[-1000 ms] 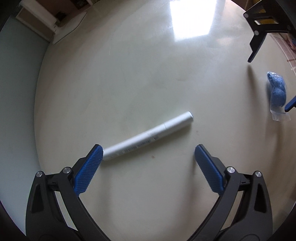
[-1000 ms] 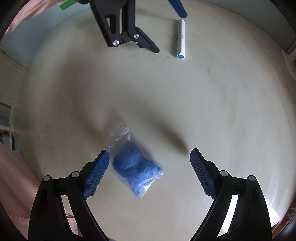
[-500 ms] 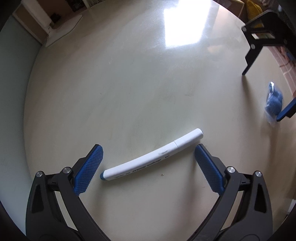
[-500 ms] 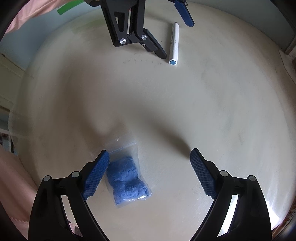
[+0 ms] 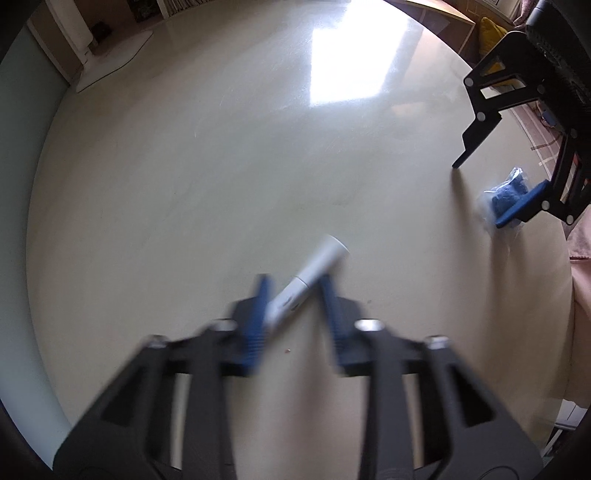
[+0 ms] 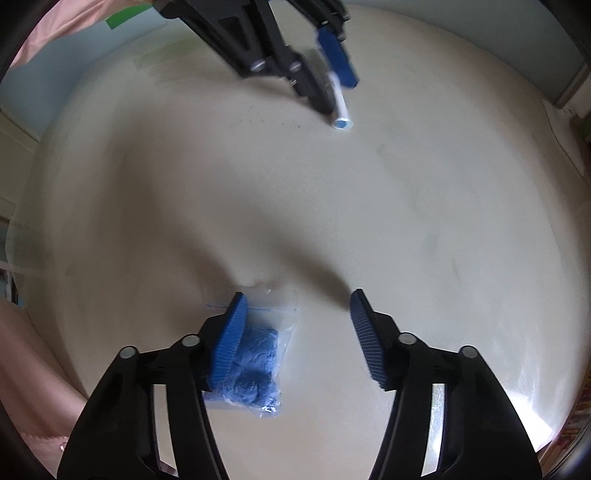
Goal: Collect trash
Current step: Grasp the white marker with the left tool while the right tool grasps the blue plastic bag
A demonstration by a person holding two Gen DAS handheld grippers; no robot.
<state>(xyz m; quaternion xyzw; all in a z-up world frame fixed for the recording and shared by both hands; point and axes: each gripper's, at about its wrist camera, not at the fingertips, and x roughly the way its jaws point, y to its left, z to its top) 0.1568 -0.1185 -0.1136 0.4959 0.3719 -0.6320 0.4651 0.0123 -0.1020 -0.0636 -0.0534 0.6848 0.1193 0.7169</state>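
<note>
one white marker [image 5: 316,275], one blue-filled bag [image 6: 255,365], one table [image 5: 221,166]

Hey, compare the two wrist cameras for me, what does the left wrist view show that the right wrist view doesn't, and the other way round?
Only the left wrist view shows the bright window glare on the table and the marker's white cap end.

Only the right wrist view shows the green tape strip, the marker's blue end, and the bag's clear zip edge.

Both show the round table, the left gripper closed on the marker, and the right gripper, its jaws just closing around the bag of blue material.
</note>
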